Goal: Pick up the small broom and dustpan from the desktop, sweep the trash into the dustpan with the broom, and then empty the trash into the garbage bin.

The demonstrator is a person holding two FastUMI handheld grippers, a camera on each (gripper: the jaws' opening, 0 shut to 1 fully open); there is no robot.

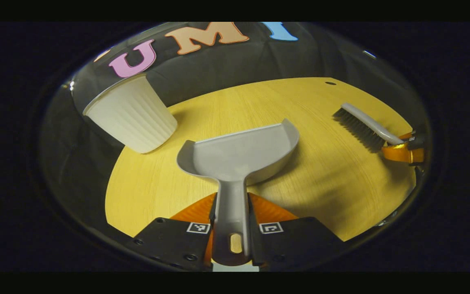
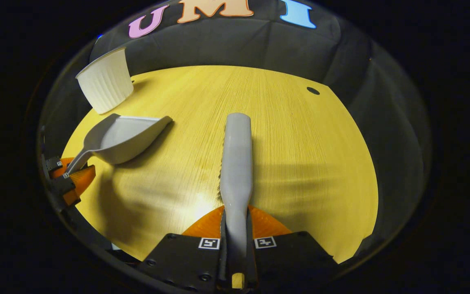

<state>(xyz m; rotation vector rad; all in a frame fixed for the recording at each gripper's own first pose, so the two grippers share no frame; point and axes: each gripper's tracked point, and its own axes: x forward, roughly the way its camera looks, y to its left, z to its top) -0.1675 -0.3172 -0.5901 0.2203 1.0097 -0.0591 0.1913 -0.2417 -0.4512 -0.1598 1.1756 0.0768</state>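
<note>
Both grippers hold a tool. On my left gripper the two fingers are pressed against the sides of the dustpan handle, which runs straight back between them; the grey pan itself sits ahead of the fingers with its open lip pointing away from the camera, over the yellow wood-grain desktop. I cannot tell from the left gripper view whether the pan touches the desktop or hangs just above it; in the right gripper view the dustpan appears tilted, handle end lower, casting a shadow underneath.

My right gripper is clamped on the handle of the small broom, both fingers against it. Its grey back faces the camera, head pointing away, dark bristles just showing along its left edge. In the left gripper view I see the same broom at far right, bristles angled down toward the desktop, held by the right gripper.

White ribbed garbage bin stands at the far left edge of the desktop, just beyond the dustpan, mouth tilted toward the booth wall. In the right gripper view the bin sits behind the pan, apart from it.

Small dark hole in the desktop near its far right edge. I can make out no trash on the wood.
</note>
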